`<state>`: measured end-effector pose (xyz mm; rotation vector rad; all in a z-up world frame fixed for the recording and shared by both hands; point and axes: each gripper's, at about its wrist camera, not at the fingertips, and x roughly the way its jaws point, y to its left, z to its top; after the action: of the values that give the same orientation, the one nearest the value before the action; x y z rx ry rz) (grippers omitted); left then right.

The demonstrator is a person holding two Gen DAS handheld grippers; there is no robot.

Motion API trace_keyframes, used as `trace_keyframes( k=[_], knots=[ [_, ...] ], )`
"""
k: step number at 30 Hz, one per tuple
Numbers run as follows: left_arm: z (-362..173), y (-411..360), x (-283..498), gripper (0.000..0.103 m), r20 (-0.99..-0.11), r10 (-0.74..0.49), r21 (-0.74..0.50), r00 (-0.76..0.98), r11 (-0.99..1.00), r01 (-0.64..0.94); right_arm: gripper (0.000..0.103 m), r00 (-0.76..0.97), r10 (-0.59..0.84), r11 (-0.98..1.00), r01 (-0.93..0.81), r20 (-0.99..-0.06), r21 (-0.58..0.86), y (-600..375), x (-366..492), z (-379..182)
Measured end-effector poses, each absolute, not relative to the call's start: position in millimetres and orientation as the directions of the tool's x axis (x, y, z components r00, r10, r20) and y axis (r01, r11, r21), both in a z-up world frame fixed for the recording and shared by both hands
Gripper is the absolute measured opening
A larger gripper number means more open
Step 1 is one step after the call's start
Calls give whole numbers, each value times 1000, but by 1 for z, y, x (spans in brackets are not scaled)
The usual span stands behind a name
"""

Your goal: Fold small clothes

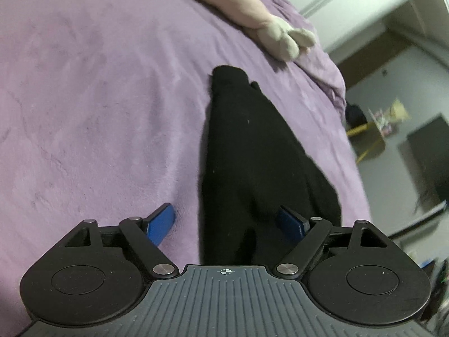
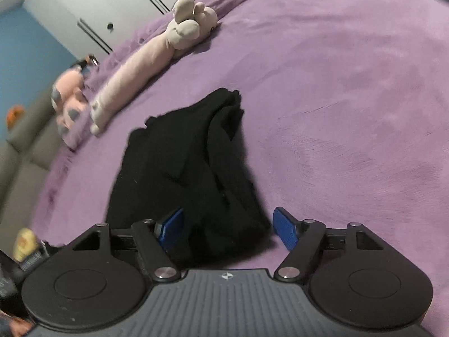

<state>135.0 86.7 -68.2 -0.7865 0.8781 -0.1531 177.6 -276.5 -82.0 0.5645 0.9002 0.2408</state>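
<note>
Lay lengthwise on the purple bed [image 1: 98, 98], black garment [image 1: 241, 154] with near end between wide-spread fingers [image 1: 161, 221] of left gripper [image 1: 227, 221] and right gripper [image 2: 228, 227], neither clearly nearer.

Black garment [image 1: 252, 151] matt knit cloth; purple blanket [image 1: 98, 98] soft fleece, plush.

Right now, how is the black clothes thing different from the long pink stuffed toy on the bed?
The black garment is dark and lies flat and rumpled; the long pink plush toy is pale, plump and stretched out straight. The garment sits right in front of both open grippers, left and right; the toy lies farther off, near the bed's edge, with no gripper by it. Both are soft and rest on the purple blanket.
</note>
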Motion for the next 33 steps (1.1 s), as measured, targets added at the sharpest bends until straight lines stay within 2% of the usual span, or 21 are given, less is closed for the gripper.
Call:
trace_keyframes(
  k=[2,3,4,8,10,13,15,16,17,20,23,26,27,28,30,33],
  knots=[
    [-68,88,137,84,-613,-445,-701,653,687,-191,62,596,452,827,0,-663,563,-273,181,-83],
    [-67,88,139,84,-621,-445,-698,645,688,-197,46,578,451,835,-4,-680,551,-271,184,-85],
    [-67,87,140,83,-627,-446,-694,639,692,-197,36,558,456,837,-3,-694,547,-269,186,-88],
    [-72,96,136,78,-609,-471,-728,638,651,-215,25,532,506,798,10,-679,603,-274,186,-93],
    [-77,106,132,72,-592,-492,-760,638,604,-240,19,500,565,751,17,-656,660,-275,187,-94],
    [-78,116,128,72,-571,-527,-793,630,553,-257,18,486,701,577,44,-522,816,-284,186,-96],
    [-78,117,126,72,-552,-563,-813,616,529,-244,18,518,776,367,95,-361,925,-299,182,-107],
    [-79,116,125,72,-540,-587,-824,603,516,-236,18,538,784,283,133,-309,950,-306,180,-116],
    [-81,114,124,72,-532,-605,-831,593,507,-228,18,548,774,271,166,-317,948,-311,179,-121],
    [-88,109,121,72,-535,-615,-833,580,500,-237,18,482,664,558,192,-573,808,-304,179,-120],
    [-92,105,127,69,-529,-614,-841,586,474,-262,19,483,653,591,157,-584,791,-296,179,-114],
    [-88,97,134,53,-542,-615,-832,572,487,-265,21,483,621,642,138,-617,754,-287,182,-108],
    [-85,94,136,44,-556,-609,-821,566,509,-259,21,484,605,668,125,-633,734,-284,182,-104],
    [-81,91,137,31,-576,-593,-803,563,541,-251,21,484,576,707,109,-658,699,-279,182,-99],
    [-73,86,136,18,-614,-552,-760,564,606,-234,22,489,516,781,70,-703,621,-274,180,-90],
    [-64,83,134,15,-657,-506,-712,558,661,-238,25,495,419,876,2,-761,483,-263,176,-78]
  ],
)
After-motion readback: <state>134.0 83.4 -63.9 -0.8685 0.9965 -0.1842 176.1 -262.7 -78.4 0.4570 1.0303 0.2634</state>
